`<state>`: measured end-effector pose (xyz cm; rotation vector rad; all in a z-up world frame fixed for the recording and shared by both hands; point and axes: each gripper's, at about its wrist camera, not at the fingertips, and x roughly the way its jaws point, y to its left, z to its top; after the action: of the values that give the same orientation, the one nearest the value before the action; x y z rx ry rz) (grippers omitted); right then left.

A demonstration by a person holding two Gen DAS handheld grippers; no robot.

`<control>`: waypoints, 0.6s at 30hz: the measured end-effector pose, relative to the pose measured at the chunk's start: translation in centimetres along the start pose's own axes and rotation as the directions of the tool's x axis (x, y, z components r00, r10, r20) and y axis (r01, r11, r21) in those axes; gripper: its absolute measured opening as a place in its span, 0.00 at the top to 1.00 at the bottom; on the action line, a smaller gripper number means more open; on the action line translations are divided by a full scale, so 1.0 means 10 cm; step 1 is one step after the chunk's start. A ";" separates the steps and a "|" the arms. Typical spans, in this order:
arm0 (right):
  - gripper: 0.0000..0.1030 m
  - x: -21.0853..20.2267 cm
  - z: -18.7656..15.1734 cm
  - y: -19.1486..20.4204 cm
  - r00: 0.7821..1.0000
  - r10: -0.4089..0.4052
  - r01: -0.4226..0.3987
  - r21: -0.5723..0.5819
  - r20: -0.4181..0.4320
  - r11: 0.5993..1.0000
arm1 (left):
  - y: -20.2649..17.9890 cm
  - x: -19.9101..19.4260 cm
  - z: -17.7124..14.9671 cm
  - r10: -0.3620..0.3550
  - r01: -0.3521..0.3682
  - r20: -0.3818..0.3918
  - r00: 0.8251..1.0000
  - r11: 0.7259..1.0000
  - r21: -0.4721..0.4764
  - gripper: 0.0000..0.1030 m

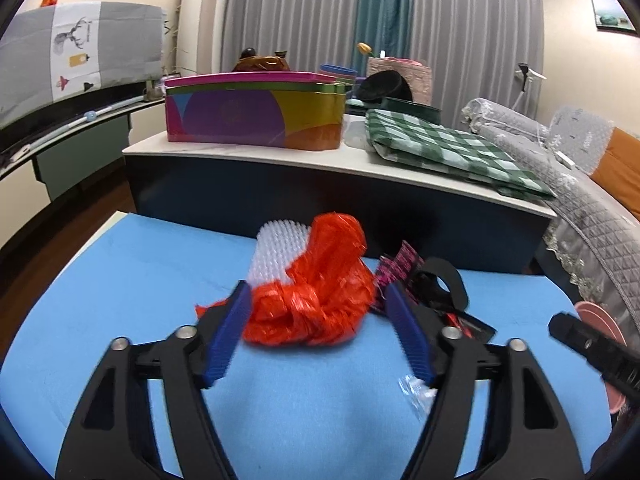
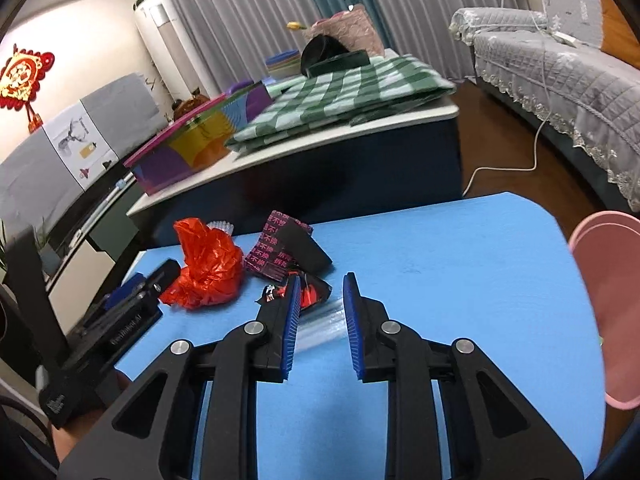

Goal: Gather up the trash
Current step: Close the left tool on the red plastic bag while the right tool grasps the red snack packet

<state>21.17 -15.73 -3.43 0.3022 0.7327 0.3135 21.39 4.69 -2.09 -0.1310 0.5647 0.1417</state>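
- Left gripper: jaws spread wide, blue ribbed pads facing each other, fingers pointing forward and angled slightly downward, low over the surface.
- Right gripper: jaws parted to a narrower gap, pads near parallel, fingers pointing forward, low over the surface.
- Relative position: in the right wrist view, the left gripper sits at the left side; in the left wrist view, the right gripper's black body shows at the right edge.
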 end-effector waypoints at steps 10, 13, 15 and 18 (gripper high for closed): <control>0.67 0.49 0.02 -0.09 0.997 -0.006 0.008 0.028 -0.082 1.000 | -0.02 0.33 0.04 0.023 -0.022 -0.048 0.999 1.000 0.009 0.27; 0.67 0.59 0.02 -0.06 0.995 0.004 -0.002 0.020 -0.098 1.000 | -0.02 0.42 0.01 0.022 -0.022 -0.068 0.997 1.000 0.006 0.27; 0.67 0.64 0.02 -0.05 0.994 0.003 -0.001 0.016 -0.108 1.000 | -0.03 0.46 -0.01 0.028 -0.027 -0.080 0.996 1.000 0.010 0.27; 0.67 0.73 0.00 -0.04 0.992 0.008 -0.006 0.016 -0.125 1.000 | -0.02 0.50 0.00 0.021 -0.021 -0.086 0.996 1.000 0.009 0.27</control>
<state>26.33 -13.31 -7.94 0.3017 0.8579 0.3352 25.57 4.99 -4.81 -0.1233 0.6525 0.1546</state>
